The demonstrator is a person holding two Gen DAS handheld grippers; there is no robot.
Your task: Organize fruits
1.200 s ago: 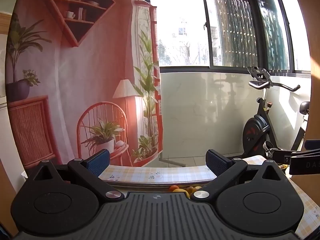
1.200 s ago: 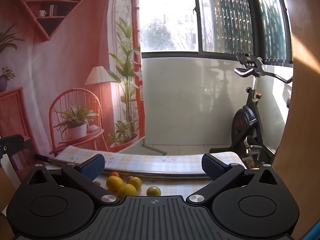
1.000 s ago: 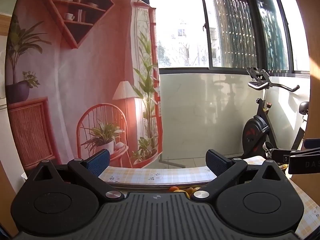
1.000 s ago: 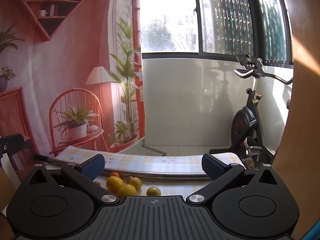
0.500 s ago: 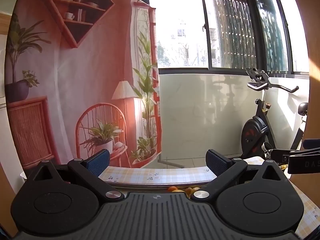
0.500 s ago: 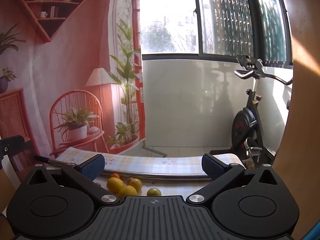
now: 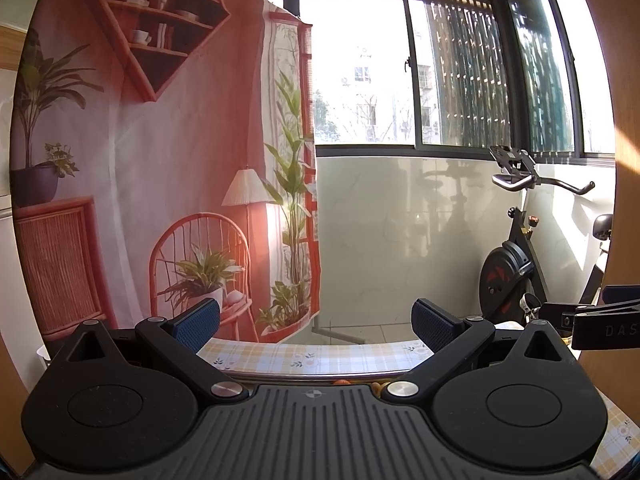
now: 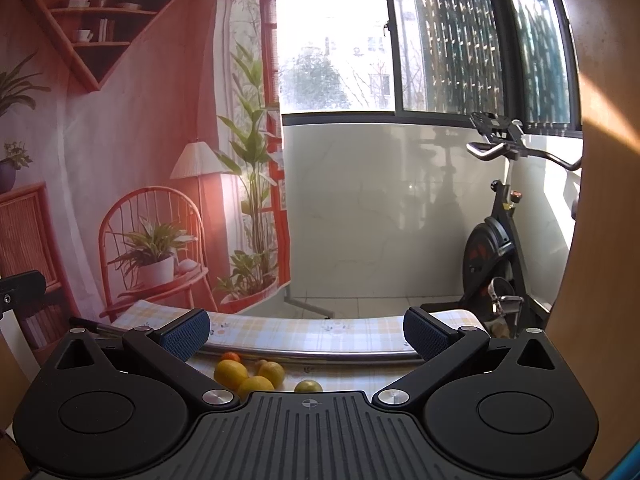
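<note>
Round yellow fruits (image 8: 256, 376) (plus one small orange (image 8: 231, 357)) cluster on the checked bench (image 8: 320, 330), just below the right claw (image 8: 306, 330); both it and the left claw (image 7: 316, 322) are spread, empty.

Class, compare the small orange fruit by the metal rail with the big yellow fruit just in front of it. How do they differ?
The small orange fruit is deep orange; the big yellow fruit is yellow. The orange one is clearly smaller. It sits farther back, against the metal rail, while the yellow one lies nearer the right gripper and partly covers it. Both are round citrus lying loose on the checked tablecloth.
</note>
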